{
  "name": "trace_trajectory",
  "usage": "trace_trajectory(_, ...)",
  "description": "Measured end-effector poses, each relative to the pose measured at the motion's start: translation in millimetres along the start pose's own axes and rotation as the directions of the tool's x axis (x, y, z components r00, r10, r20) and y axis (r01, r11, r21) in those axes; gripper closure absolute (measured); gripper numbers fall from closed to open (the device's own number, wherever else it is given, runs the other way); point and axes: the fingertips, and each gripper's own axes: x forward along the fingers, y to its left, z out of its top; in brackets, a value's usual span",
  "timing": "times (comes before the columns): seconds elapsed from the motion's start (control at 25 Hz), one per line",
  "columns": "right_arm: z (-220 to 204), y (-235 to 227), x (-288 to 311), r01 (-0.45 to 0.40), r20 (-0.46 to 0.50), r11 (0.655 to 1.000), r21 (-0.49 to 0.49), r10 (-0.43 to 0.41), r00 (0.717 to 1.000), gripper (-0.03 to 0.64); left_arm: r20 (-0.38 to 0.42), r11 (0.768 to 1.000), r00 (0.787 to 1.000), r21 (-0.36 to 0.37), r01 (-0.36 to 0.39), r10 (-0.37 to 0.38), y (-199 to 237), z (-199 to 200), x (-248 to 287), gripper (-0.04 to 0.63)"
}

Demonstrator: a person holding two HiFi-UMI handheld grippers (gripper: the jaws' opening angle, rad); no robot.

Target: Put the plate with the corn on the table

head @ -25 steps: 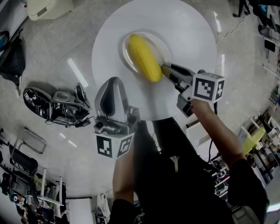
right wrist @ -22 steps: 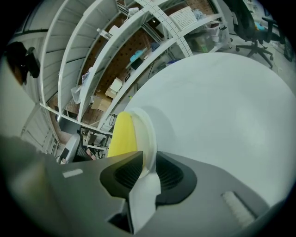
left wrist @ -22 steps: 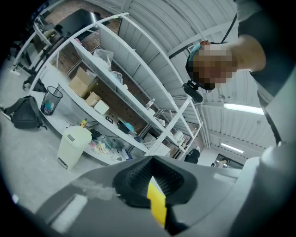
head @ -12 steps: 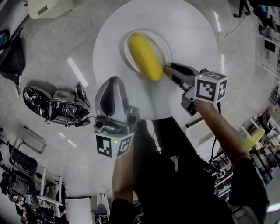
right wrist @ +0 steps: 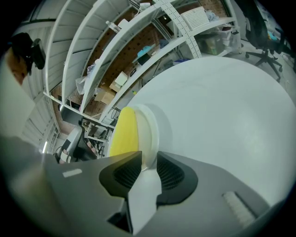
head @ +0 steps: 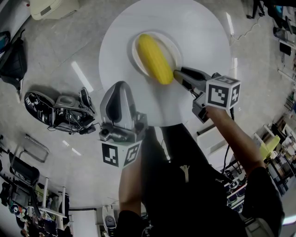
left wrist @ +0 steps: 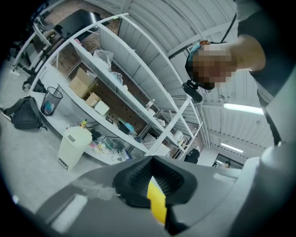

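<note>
A white plate [head: 173,48] with a yellow corn cob [head: 154,59] lies on the round white table [head: 199,32], left of its middle. My right gripper [head: 176,73] reaches in from the right and is shut on the plate's near rim. In the right gripper view the plate [right wrist: 149,132] stands edge-on between the pads, the corn [right wrist: 123,133] on its left, the table [right wrist: 222,115] behind. My left gripper [head: 121,85] hangs at the table's near-left edge, shut on nothing. The left gripper [left wrist: 153,179] points away at shelves.
A folded scooter [head: 60,111] lies on the floor left of the table, a black bag [head: 14,60] farther left. A cream bin [head: 48,7] stands at the top left. Long shelving [left wrist: 115,88] and a pale waste bin [left wrist: 74,146] show in the left gripper view.
A second ago the plate and my right gripper shifted slightly right and toward me. They have stayed still for the last half second. The left gripper has not moved.
</note>
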Motion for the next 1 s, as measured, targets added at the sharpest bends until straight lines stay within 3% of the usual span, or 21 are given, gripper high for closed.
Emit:
trace_trajectory(0.56, 0, 2, -7, 0.008, 0.032, 1.0, 0.0, -0.008, 0.999, 0.523, 0.007, 1.0, 1.0, 0.0, 0.004, -0.004, -4, 0, -7, 0.591)
trace_trajectory(1.0, -2, -2, -19, 0.052, 0.061, 0.998, -0.022, -0.051, 0.997, 0.601, 0.012, 1.0, 1.0, 0.012, 0.013, -0.013, -14, 2, -14, 0.591)
